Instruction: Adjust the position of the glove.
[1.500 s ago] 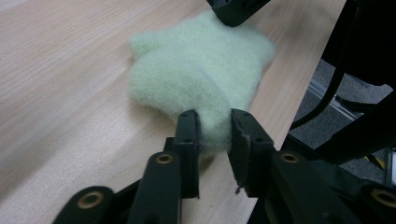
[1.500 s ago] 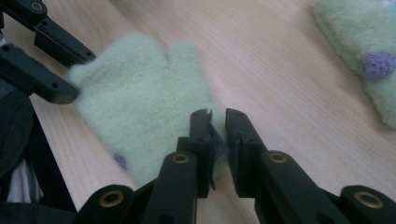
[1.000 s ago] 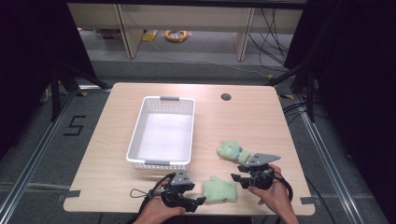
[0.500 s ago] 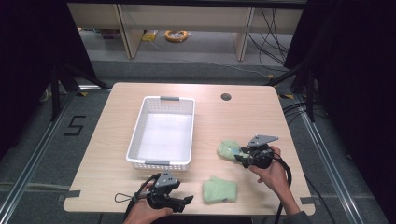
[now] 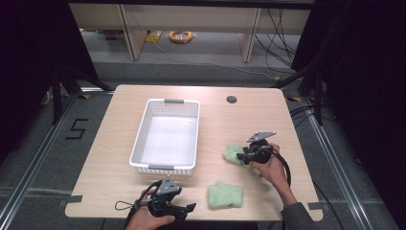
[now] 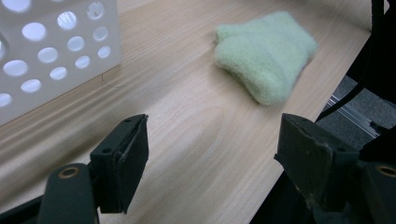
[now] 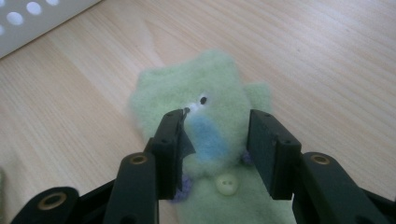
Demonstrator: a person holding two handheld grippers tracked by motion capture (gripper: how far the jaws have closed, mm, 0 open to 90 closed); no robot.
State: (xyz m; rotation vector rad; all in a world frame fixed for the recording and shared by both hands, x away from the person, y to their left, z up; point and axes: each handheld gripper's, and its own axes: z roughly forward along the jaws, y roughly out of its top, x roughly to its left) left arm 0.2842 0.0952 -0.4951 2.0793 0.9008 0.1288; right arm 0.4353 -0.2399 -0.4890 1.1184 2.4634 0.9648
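While the green felt toy (image 7: 205,135) lies flat on the wooden surface (image 5: 220,120) at centre right of the high view, the right tool (image 5: 247,154) sits right over it. In the right gripper view its two black jaws stand either side of the toy's middle, around the blue patch and just above a pale button (image 7: 226,183). I can't tell if the pads are actually pressing on the felt or just straddling it, so no call on a real grip. The right hand (image 5: 270,165) comes up from the lower right of the high view, forearm angled toward the upper left, wrist bent so the tool points left at the toy.

A second piece, a folded green cloth (image 5: 225,195), lies lower centre in the high view, apart from both tools. In the left gripper view it's at the upper right, well ahead of the jaws.

The left tool (image 5: 187,210) is at the bottom edge, held low in the left hand (image 5: 149,218), pointing right. Its jaws have just been opening, and now stand wide apart with only bare wood between them.

The white perforated basket (image 5: 143,139) sits left of centre, just above the left tool.
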